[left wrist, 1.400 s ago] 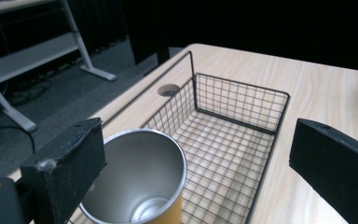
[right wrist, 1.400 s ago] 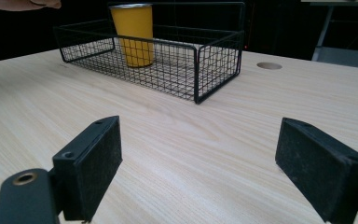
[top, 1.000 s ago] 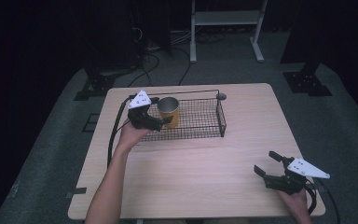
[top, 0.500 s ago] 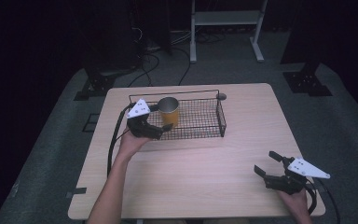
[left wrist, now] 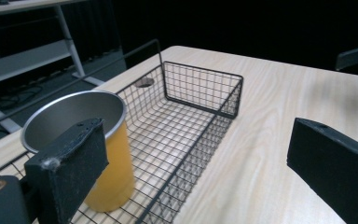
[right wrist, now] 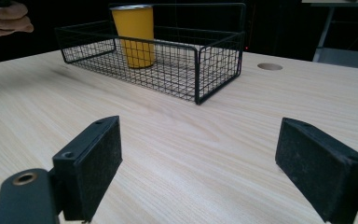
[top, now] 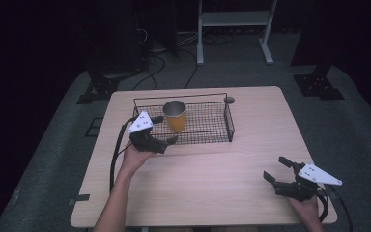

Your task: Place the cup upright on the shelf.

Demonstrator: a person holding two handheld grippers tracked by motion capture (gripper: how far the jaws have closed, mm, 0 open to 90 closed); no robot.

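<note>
A yellow cup (top: 175, 117) with a steel rim stands upright in the left part of a black wire basket (top: 212, 136) at the back of the table. The cup (left wrist: 95, 154) is close in the left gripper view, inside the basket (left wrist: 200, 91). My left gripper (top: 165, 130) is open just in front of the basket's left end, a little short of the cup, holding nothing. My right gripper (top: 278, 169) rests open near the table's front right corner, far from the basket. From there the cup (right wrist: 133, 35) and basket (right wrist: 200, 60) lie ahead.
The wooden table (top: 207, 183) has a round cable hole (top: 229, 100) behind the basket's right end. A white metal rack (top: 234, 21) and dark stands are on the floor beyond. A hand (right wrist: 4, 18) shows at the upper left in the right gripper view.
My left gripper has drawn back toward me from the basket's left rim by the cup and come down lower. The cup stays in the basket. My right gripper has not moved.
</note>
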